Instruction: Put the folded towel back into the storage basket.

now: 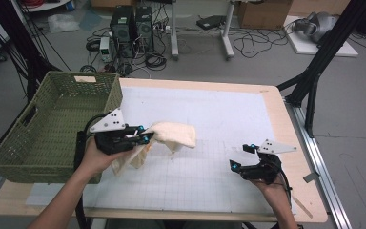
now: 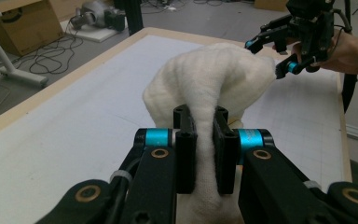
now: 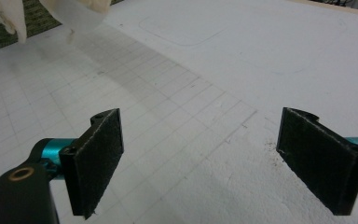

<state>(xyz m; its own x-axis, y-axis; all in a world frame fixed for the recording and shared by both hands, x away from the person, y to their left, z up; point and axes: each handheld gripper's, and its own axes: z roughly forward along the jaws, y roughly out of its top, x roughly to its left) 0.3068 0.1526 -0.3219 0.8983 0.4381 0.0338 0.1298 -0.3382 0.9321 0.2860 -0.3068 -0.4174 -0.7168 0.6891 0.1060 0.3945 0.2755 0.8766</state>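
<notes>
Cream towel (image 1: 174,134), bunched and lifted

Soft, ribbed, pinched at one fold, draping above white gridded mat beside green basket.

right gripper (image 3: 200,158): both black jaws rise from the bottom edge and stand wide apart, with nothing between them
pads (image 3: 100,156): dark and kinda fuzzy, left one angled inward, right one tilted
mat (image 3: 177,107): white gridded sheet under the jaws, faint rounded outlines drawn farther up
cloth (image 3: 81,11): cream fabric hanging in at the top left corner, off the mat, well apart from the jaws
basket (image 3: 0,32): bit of green weave behind the cloth, far top left
crumbs (image 3: 270,147): tiny dark specks on the mat just beside the right pad
</notes>
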